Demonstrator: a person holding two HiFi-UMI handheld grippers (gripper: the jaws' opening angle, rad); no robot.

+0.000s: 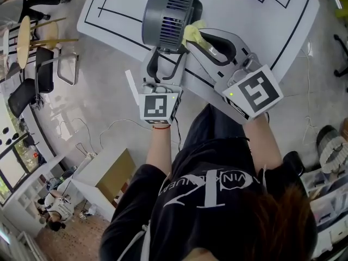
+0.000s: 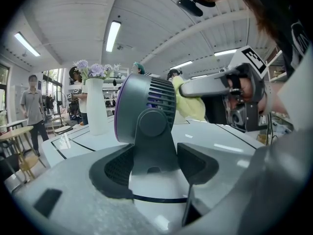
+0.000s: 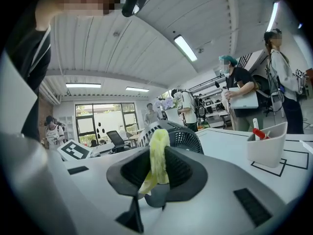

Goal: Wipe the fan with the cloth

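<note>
A white table (image 1: 272, 34) marked with black lines filled the top of the head view. A tall white vase (image 2: 96, 112) of purple flowers (image 2: 93, 69) stood on it, and elsewhere a white bin (image 3: 266, 146) holding a red-tipped item (image 3: 259, 132) sat beside a black outlined square. On the grey floor lay a white cable (image 1: 117, 125) and an open box (image 1: 115, 179), brown inside. A round wooden table (image 1: 23, 41) and a black chair (image 1: 46, 72) stood near each other off to the left. A person (image 2: 32, 106) stood in the background, and another (image 3: 237, 94) carried something white under strip lights (image 2: 113, 35).
</note>
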